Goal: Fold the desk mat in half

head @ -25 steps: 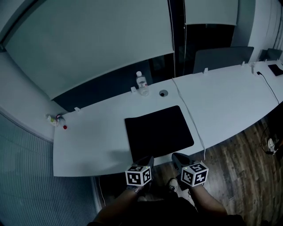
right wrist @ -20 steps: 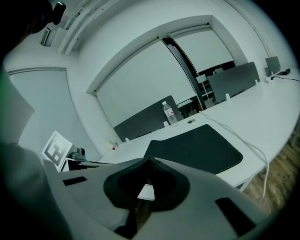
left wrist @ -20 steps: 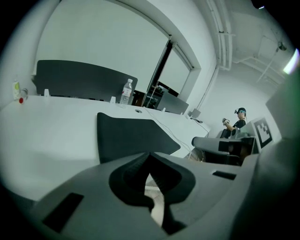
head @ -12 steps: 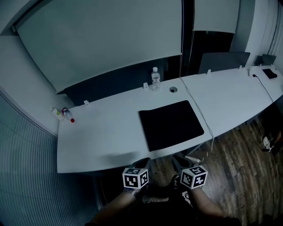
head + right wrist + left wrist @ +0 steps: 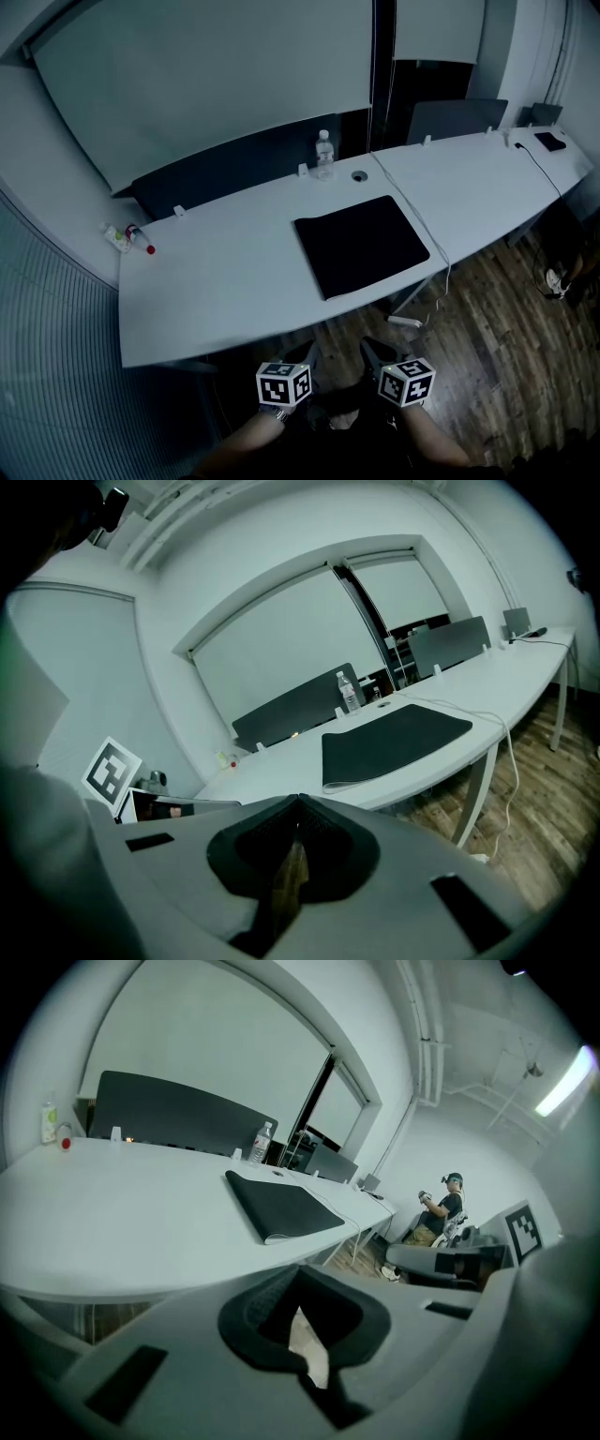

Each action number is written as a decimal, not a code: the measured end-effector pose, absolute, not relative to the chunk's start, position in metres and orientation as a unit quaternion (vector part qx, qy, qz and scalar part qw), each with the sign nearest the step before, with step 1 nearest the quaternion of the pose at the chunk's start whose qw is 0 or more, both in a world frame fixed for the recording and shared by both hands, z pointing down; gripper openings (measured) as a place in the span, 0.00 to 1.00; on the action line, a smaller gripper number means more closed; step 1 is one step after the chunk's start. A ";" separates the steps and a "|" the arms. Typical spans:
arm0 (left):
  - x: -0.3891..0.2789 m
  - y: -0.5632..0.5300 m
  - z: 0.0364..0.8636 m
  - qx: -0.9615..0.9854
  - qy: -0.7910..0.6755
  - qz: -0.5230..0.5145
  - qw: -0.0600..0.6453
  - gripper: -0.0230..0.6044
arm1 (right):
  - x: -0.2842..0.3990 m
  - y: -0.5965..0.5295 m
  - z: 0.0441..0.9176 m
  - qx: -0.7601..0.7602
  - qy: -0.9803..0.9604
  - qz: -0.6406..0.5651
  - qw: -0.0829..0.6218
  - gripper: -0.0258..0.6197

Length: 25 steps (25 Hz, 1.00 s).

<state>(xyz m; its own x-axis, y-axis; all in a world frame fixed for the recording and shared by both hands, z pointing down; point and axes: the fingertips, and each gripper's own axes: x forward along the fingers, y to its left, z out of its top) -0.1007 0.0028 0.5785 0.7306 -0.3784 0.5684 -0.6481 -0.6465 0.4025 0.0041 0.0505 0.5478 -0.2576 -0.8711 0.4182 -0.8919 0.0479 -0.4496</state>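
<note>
Now left gripper and right gripper are both pinched together, empty, well short of the desk. Mat lies flat by its front edge. Overhead, the jaw tips blur into dark floor.

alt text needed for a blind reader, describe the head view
A black desk mat lies flat, unfolded, near the front edge of a long white table, seen from above. The left gripper and right gripper, both shut and empty, are held over the wood floor short of the table. A water bottle stands at the far edge.
</note>
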 end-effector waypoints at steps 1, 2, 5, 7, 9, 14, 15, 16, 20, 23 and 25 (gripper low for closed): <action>-0.105 0.006 0.580 0.880 -0.290 0.225 0.303 0.04 | 0.000 0.054 0.549 0.611 -0.722 0.325 0.016 0.08; -0.110 0.008 0.580 0.880 -0.288 0.226 0.303 0.04 | -0.003 0.057 0.551 0.612 -0.721 0.325 0.016 0.08; -0.121 0.012 0.581 0.879 -0.288 0.226 0.305 0.04 | -0.012 0.064 0.553 0.614 -0.718 0.328 0.018 0.08; -0.126 0.012 0.580 0.879 -0.290 0.224 0.306 0.04 | -0.018 0.067 0.553 0.612 -0.715 0.337 0.013 0.08; -0.130 0.012 0.579 0.878 -0.291 0.222 0.308 0.04 | -0.022 0.068 0.552 0.612 -0.715 0.337 0.015 0.08; -0.130 0.012 0.579 0.879 -0.290 0.216 0.311 0.04 | -0.022 0.067 0.553 0.613 -0.718 0.330 0.021 0.08; -0.129 0.012 0.579 0.879 -0.290 0.215 0.311 0.04 | -0.023 0.068 0.554 0.611 -0.718 0.332 0.021 0.08; -0.129 0.013 0.579 0.879 -0.290 0.215 0.311 0.04 | -0.023 0.069 0.555 0.610 -0.719 0.332 0.024 0.08; -0.130 0.011 0.577 0.879 -0.294 0.212 0.309 0.04 | -0.025 0.069 0.560 0.606 -0.722 0.333 0.031 0.07; -0.133 0.010 0.576 0.878 -0.297 0.211 0.310 0.04 | -0.028 0.066 0.558 0.603 -0.725 0.331 0.033 0.08; -0.132 0.011 0.577 0.878 -0.297 0.211 0.312 0.04 | -0.028 0.066 0.559 0.603 -0.726 0.331 0.035 0.07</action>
